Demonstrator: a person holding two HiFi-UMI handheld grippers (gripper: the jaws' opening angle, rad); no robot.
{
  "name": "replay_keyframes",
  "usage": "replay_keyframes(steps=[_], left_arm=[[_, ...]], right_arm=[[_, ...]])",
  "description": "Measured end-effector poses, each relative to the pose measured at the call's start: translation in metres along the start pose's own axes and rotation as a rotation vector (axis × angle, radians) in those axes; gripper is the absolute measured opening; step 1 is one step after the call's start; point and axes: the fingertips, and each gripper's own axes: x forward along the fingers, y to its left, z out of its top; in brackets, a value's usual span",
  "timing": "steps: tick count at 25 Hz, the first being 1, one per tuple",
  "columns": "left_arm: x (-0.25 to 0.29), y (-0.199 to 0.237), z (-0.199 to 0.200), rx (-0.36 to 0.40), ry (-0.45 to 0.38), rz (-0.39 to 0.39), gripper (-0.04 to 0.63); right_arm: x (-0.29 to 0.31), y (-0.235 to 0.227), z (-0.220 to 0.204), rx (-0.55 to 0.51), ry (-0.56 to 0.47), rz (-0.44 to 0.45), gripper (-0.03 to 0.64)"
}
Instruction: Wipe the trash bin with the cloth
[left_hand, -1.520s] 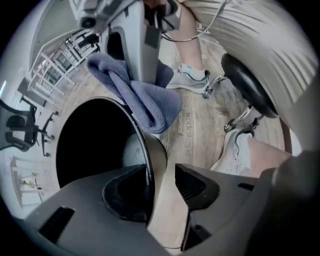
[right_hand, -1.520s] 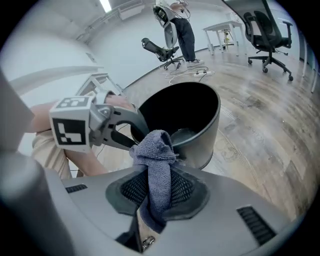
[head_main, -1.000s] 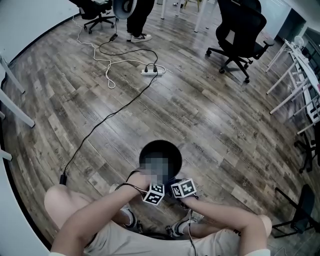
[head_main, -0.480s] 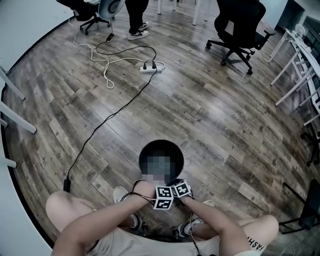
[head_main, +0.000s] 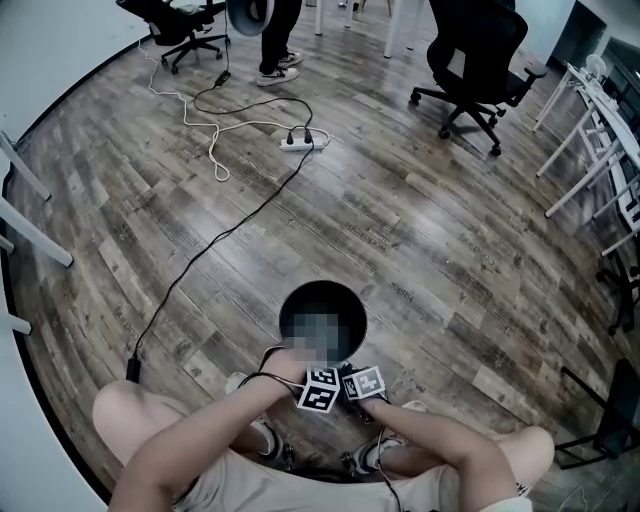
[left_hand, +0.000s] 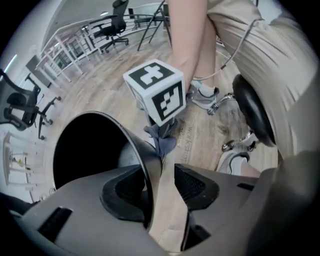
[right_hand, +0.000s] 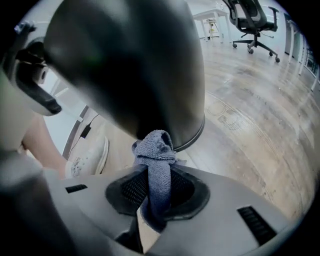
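Observation:
A round black trash bin stands on the wood floor in front of the person's knees. At its near rim sits my left gripper, pointing straight down. Its jaws have just been opening and now stand apart astride the bin's rim, not pressing on it. My right gripper is beside it, shut on a blue-grey cloth. The bunched cloth presses on the bin's outer wall low down. In the left gripper view the cloth hangs under the right gripper's marker cube.
A black cable runs over the floor to a white power strip. An office chair and a standing person's legs are farther off. White table legs stand at right. A stool's seat and shoes lie close behind.
The two marker cubes have drawn a little closer together and stay side by side at the bin's near rim. The bin has not moved.

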Motion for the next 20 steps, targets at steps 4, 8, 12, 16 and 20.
replay_keyframes(steps=[4,8,12,16,20], left_arm=[[-0.008,0.008,-0.031,0.066,0.038,0.004,0.189],[-0.004,0.010,-0.053,0.108,0.060,0.013,0.189],[0.003,0.009,-0.062,0.142,0.073,0.042,0.189],[0.005,0.010,-0.054,0.145,0.060,0.056,0.175],[0.006,0.010,-0.051,0.191,0.084,0.063,0.068]], right_arm=[[-0.045,0.022,0.011,-0.059,-0.006,0.025,0.083],[-0.093,0.045,0.039,-0.080,-0.046,0.057,0.083],[-0.123,0.062,0.067,-0.054,-0.099,0.092,0.083],[-0.121,0.066,0.082,0.039,-0.112,0.121,0.083],[-0.108,0.064,0.078,0.044,-0.086,0.118,0.083]])
